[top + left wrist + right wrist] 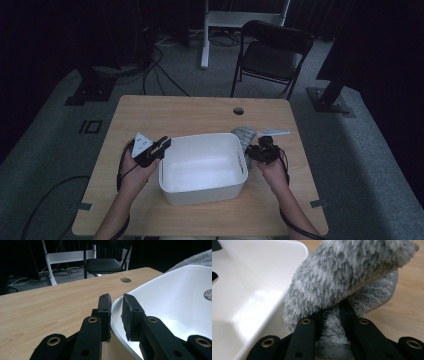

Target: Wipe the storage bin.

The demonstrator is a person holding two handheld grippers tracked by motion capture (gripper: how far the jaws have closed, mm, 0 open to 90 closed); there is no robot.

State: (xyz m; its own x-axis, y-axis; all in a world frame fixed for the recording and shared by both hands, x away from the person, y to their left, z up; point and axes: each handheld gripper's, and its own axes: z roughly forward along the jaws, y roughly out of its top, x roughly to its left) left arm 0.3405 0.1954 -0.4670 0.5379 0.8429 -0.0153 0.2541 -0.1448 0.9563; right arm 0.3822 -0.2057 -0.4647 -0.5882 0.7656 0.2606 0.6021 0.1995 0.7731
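A person stands at a pale wooden surface (150,112) with tongs in each hand. The left tongs (116,312) are closed on the rim of a white plastic tub (202,167), one pad outside the wall and one inside, pinching its edge at the tub's 9 o'clock side. The right tongs (332,322) are pressed together on a fluffy grey cloth (347,275), its pile bunched between the pads and folding over them. From above, the right tongs (261,151) sit just beside the tub's 3 o'clock rim, with the cloth (245,136) trailing away toward 12 o'clock, close against the tub's outer wall and resting partly on the surface. The tub stands in the middle of the surface, between the two hands, and its inside looks bare and white. A round cable hole (238,110) pierces the surface near its far edge. Beyond it, at 12 o'clock, a dark folding chair (272,52) stands on grey carpet, with a white stand leg (204,35) and loose cables (160,70) to its left.
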